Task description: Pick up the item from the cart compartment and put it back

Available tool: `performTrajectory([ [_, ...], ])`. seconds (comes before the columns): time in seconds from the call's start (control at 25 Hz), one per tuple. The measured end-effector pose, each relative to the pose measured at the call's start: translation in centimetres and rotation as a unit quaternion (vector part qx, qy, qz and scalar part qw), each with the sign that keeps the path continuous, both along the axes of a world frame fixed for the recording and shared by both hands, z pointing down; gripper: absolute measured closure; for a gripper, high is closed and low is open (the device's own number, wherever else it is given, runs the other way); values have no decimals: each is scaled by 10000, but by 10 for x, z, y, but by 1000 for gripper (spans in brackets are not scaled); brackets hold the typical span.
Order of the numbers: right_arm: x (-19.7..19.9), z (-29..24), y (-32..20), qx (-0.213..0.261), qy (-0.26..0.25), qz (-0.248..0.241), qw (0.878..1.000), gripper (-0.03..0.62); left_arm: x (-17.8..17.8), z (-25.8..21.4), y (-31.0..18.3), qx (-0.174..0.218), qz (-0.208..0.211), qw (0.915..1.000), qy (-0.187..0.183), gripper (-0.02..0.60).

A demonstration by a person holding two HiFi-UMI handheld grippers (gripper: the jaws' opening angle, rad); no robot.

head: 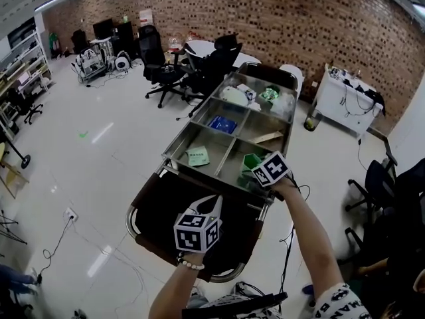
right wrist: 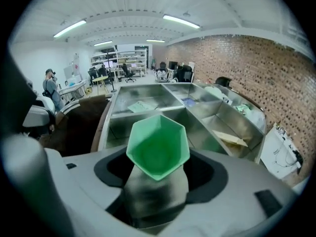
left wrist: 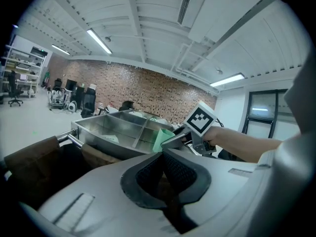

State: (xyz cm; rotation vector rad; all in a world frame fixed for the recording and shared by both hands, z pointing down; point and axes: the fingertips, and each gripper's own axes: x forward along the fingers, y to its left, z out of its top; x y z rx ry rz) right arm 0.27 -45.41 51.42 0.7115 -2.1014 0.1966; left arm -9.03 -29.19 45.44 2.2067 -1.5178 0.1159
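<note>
Pinching tongs: the right tongs (head: 257,173) have a green hexagonal cup (right wrist: 158,147) between their spread jaws. The pads seem to press on its lower body, though that part is blurred in the right gripper view.
Green cup: it is tilted, with its open mouth turned back toward the right tongs' camera. Its rim shows above the wall of the cart (head: 186,130), over the compartment (head: 231,168) directly beneath the right tongs.
Left tongs: the left tongs (head: 214,205) are pressed together with nothing between the pads. They point toward the right tongs and stay apart from them.
Under the left tongs: a dark brown cover (head: 159,208) lies over the cart's near end.
Left of the right tongs: a pale green slip (head: 198,155) lies flat in the neighbouring compartment.
Beyond the right tongs: a blue packet (head: 222,123) lies in one compartment and a brown card piece (head: 269,137) in the one beside it. White and green bagged things (head: 255,97) fill the row farthest from both tongs.
Behind the left tongs: a bead bracelet (head: 189,264) circles the wrist that carries them.
</note>
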Motion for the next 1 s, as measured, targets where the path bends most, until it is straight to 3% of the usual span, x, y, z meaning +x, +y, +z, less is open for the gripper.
performTrajectory([
  [0.28,6,-64,35,571,-836,-114,9948,278,14,-6,1,144,121,9998,-54,581],
  [0.52,28,-96,86,1005,-1183,-172,9877,278,36,-11,13,363,343,9986,-194,581],
  [0.8,59,-100,149,1293,-1532,155,9796,279,62,-10,45,543,600,9964,-262,581],
  [1.0,84,-87,199,1417,-1786,667,9714,279,71,-6,78,651,713,9948,-319,581],
])
